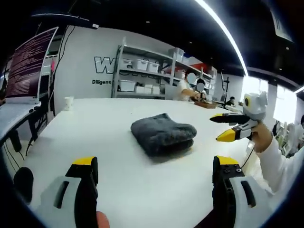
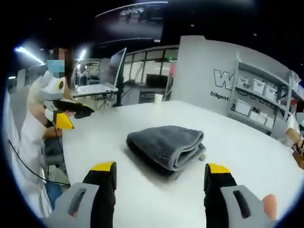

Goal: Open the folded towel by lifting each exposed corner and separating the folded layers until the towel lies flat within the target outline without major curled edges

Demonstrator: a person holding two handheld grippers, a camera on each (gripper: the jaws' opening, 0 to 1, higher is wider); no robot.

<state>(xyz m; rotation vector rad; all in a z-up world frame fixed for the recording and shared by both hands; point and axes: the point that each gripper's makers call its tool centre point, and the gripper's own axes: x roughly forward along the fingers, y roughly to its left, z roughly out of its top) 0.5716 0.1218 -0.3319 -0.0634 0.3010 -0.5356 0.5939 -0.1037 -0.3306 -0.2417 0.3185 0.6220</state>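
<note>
Left gripper view: one towel (image 1: 163,134), dark grey, folded into a thick wad of several layers, lies on the white worktop (image 1: 95,123) straight ahead of the jaws and well apart from them. Its long axis runs away from this camera, slanting to the right. No target outline is discernible on the worktop.

Left gripper (image 1: 154,173): jaws spread wide, holding nothing, low over the near worktop. It appears again in the right gripper view (image 2: 66,114), raised at the left, well clear of the towel.

Right gripper (image 2: 159,178): jaws likewise parted and empty. From this side the towel (image 2: 165,145) lies ahead with its folded layer edges facing right. In the left gripper view the same gripper (image 1: 230,127) hangs above the worktop to the towel's right.

Judgement: neither gripper touches the towel; unfolding is not yet begun. Which gripper is nearer cannot be settled. The right one faces the open layers.

Count: one towel, two grippers, one cup (image 1: 69,103) at the far edge.
</note>
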